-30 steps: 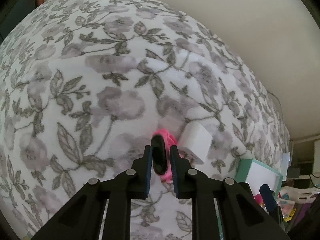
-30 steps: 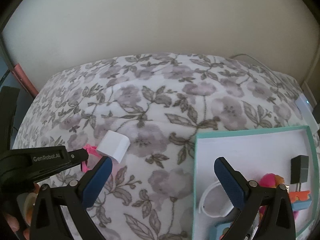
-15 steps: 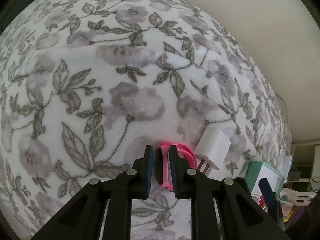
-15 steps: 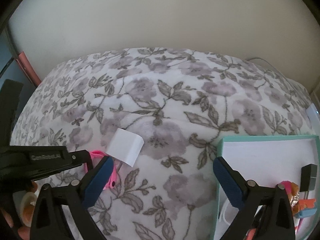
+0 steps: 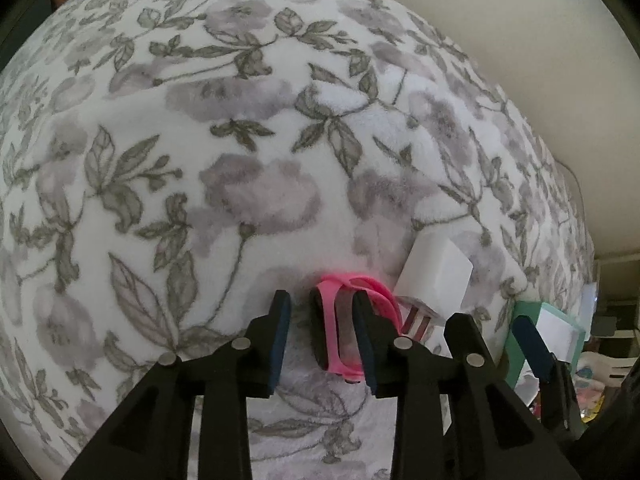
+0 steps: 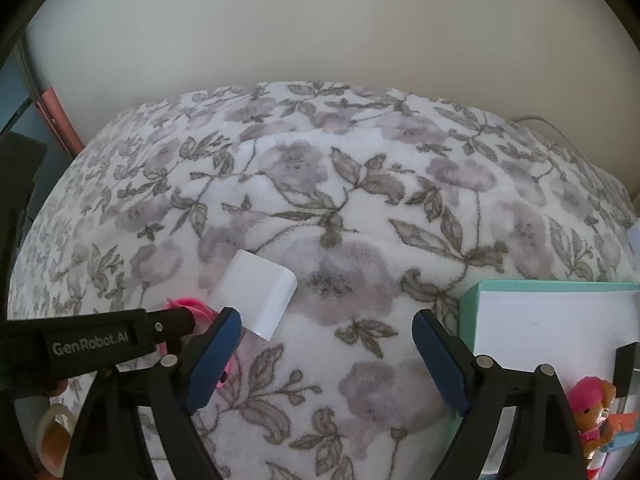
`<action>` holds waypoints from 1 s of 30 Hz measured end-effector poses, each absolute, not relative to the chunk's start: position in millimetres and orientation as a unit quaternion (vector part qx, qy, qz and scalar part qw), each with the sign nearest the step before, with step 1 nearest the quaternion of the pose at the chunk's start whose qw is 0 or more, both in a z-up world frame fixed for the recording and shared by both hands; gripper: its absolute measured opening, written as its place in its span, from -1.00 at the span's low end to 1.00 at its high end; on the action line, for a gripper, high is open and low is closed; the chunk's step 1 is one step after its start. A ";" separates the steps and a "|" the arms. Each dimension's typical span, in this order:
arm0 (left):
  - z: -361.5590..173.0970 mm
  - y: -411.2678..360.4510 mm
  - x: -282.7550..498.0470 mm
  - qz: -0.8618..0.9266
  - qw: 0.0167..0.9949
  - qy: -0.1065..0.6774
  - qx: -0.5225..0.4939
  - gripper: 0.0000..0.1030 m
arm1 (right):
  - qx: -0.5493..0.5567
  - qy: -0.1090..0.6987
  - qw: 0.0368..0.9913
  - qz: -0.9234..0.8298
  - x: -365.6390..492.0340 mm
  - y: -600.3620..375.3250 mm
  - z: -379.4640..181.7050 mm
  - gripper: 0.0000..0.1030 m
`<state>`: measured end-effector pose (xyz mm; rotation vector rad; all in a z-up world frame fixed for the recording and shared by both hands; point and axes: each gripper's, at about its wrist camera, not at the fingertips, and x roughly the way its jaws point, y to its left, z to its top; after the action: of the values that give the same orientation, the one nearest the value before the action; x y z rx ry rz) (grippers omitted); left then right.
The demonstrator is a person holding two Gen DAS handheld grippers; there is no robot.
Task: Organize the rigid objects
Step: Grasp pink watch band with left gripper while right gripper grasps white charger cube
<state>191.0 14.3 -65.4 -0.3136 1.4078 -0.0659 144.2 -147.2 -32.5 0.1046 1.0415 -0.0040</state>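
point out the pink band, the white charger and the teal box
pink band (image 5: 331, 322), left wrist view, its near loop
white charger (image 6: 256, 294), right wrist view, its top face
teal box (image 6: 468, 312), right wrist view, its left wall

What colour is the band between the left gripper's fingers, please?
Bright pink band, clearest in the left wrist view.

Fuzzy fleece blanket (image 5: 248, 200); smooth matt plastic charger (image 5: 436, 280).
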 end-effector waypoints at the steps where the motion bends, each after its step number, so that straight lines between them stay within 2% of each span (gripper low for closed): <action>1: -65.2 13.4 191.3 -0.029 0.752 0.644 -0.140 -0.35 | 0.048 0.498 0.866 -0.002 144.4 -147.2 -32.8 0.74; 5: -65.2 7.6 193.3 -0.017 0.760 0.641 -0.110 -0.34 | 0.045 0.498 0.866 0.001 144.9 -146.3 -32.5 0.73; 7: -65.2 7.7 193.9 -0.003 0.764 0.638 -0.094 -0.16 | 0.042 0.499 0.866 0.002 145.5 -144.7 -33.1 0.73; 9: -65.3 10.4 194.8 0.001 0.766 0.637 -0.087 -0.11 | 0.043 0.499 0.865 0.004 145.4 -144.2 -33.3 0.73; 17: -57.7 20.4 199.5 0.053 0.785 0.616 -0.026 -0.10 | 0.044 0.498 0.866 0.009 146.3 -142.6 -34.2 0.73; 30: -59.4 54.7 205.0 0.065 0.785 0.613 -0.051 -0.10 | 0.021 0.496 0.867 0.044 151.4 -124.5 -41.8 0.73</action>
<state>205.0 54.7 -59.4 -0.1109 1.3227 0.1404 151.4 -124.5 -41.8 0.0448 1.0383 0.0923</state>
